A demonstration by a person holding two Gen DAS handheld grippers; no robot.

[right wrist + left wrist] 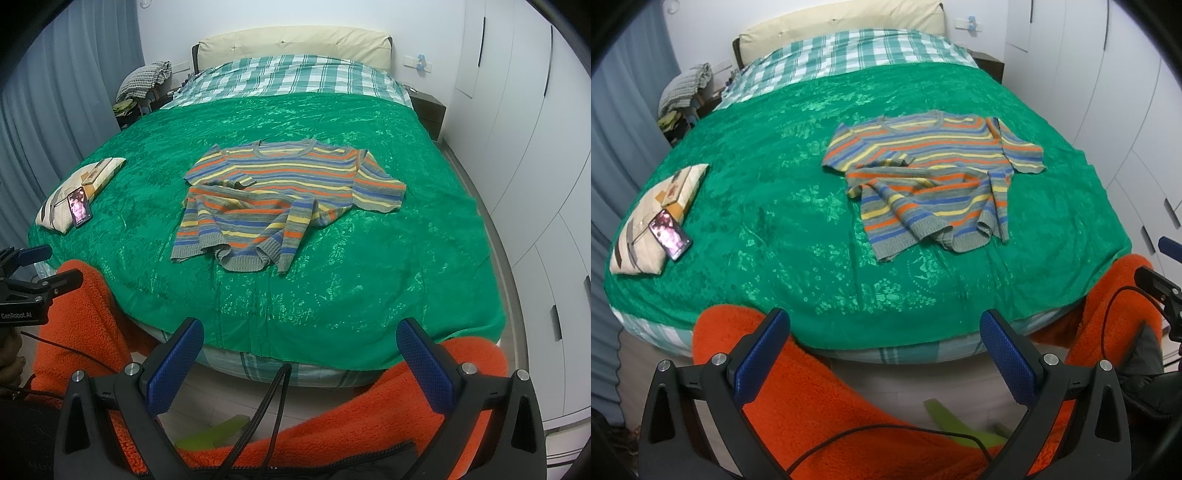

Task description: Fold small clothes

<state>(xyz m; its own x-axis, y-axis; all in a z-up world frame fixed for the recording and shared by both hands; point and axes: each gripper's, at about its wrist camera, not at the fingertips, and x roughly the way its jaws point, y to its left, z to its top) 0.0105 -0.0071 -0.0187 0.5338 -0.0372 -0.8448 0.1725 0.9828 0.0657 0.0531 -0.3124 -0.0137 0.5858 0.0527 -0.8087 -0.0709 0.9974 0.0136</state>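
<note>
A striped sweater [934,177] lies rumpled on the green bedspread [775,206], well ahead of both claws. The left gripper [884,350] and right gripper [300,360] hang spread and empty above orange fleece-clad legs [820,406]. A phone [669,233] rests on a cushion [653,218] far left.

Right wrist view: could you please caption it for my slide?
Open right gripper faces a rumpled striped sweater on the green bedspread.

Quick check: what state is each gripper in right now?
Left gripper: jaws open, holding nothing.
Right gripper: jaws open, holding nothing.
</note>
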